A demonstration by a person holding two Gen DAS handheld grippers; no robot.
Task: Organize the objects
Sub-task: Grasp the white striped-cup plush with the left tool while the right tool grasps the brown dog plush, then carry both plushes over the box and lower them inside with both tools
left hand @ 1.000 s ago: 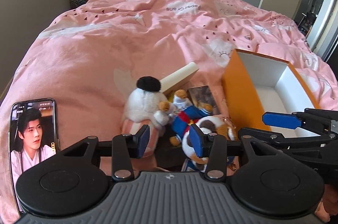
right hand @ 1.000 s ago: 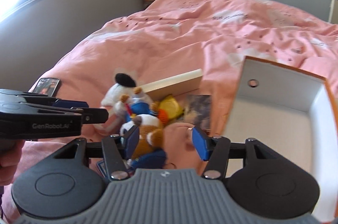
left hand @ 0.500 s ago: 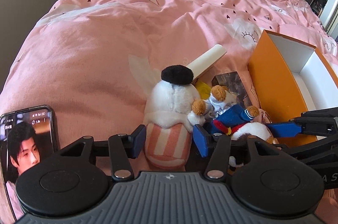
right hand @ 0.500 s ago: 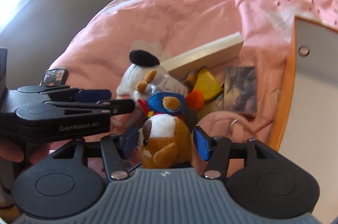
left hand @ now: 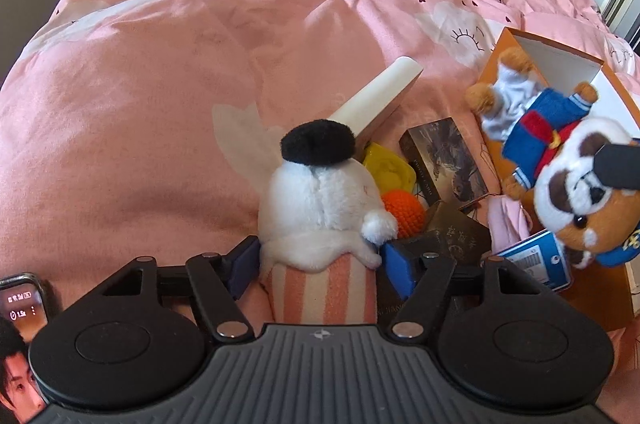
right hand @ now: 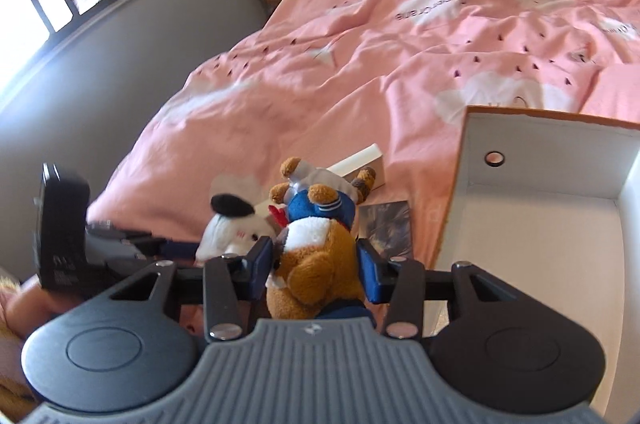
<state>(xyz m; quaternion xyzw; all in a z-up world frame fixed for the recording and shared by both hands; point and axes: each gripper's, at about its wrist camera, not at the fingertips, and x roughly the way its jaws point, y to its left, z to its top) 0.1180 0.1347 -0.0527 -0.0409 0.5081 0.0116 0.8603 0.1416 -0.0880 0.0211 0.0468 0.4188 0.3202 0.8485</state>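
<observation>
Dog plush [right hand: 316, 264] gripped in right jaws; white plush [left hand: 320, 220] between left jaws, grip unclear

A brown and white plush dog [right hand: 316, 264] in a blue sailor jacket with a red collar hangs head-down in the air, legs pointing up, just left of an orange box [left hand: 516, 60] with a white inside, open on top. At nine o'clock from the dog, a white plush [left hand: 320, 208] with a black tuft and pink-striped lower half stands on the pink bedding. Around its two o'clock side lie a yellow item [left hand: 386, 168], an orange crocheted ball [left hand: 402, 214], two dark card boxes [left hand: 444, 160] and a long cream box [left hand: 380, 96].
</observation>
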